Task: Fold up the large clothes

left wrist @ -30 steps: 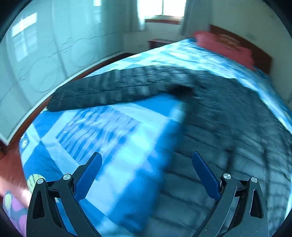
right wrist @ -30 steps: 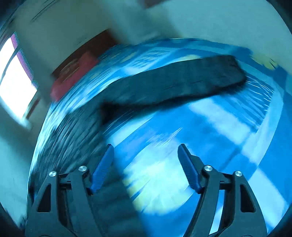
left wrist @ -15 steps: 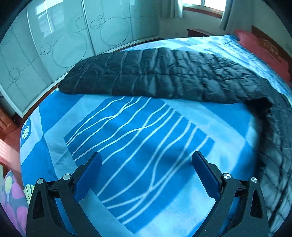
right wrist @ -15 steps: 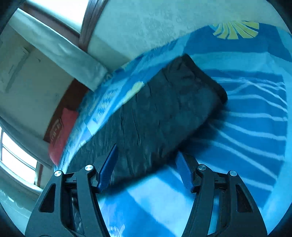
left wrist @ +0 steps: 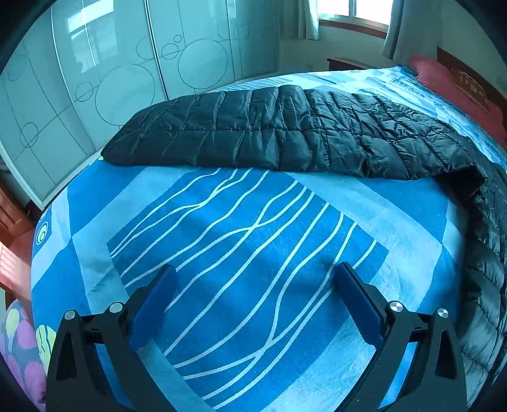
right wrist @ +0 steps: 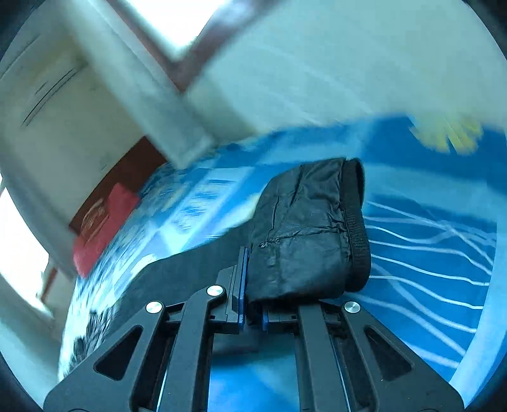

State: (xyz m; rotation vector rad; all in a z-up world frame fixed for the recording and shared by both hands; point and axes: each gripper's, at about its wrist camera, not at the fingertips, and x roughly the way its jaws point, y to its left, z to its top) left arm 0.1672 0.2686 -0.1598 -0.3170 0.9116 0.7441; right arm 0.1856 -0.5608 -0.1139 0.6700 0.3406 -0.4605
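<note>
L wrist view: left gripper [left wrist: 253,304] hangs over the bed [left wrist: 247,253], jaws spread wide, nothing between the blue pads [left wrist: 152,304]. Bedspread under it is blue w/ white wavy lines, lighter blue blocks around. Black quilted jacket [left wrist: 285,136] lies flat across the far part of the bed; one sleeve [left wrist: 196,136] stretches out toward the L, its end near the bed edge. Jacket body runs down the R side of the frame, partly cut off by the edge. Gripper and jacket are well apart. Behind the bed: frosted sliding wardrobe doors [left wrist: 126,73] w/ circle pattern, a window [left wrist: 355,12] w/ curtains, a red pillow [left wrist: 443,79] at the headboard.

R wrist view: frame is tilted, background motion-blurred. Right gripper [right wrist: 252,304] jaws have just been closing and now pinch the end of the jacket's other sleeve [right wrist: 301,234]; black fabric sits clamped between the pads, w/ almost no gap left. The ribbed cuff [right wrist: 356,228] bulges out past the fingertips, to the R. Cuff end looks raised off the bedspread; how far, cannot tell. Rest of the sleeve trails back L, blurred. Red pillow [right wrist: 101,225] and wooden headboard show at L, curtain [right wrist: 152,104] and wall above.
</note>
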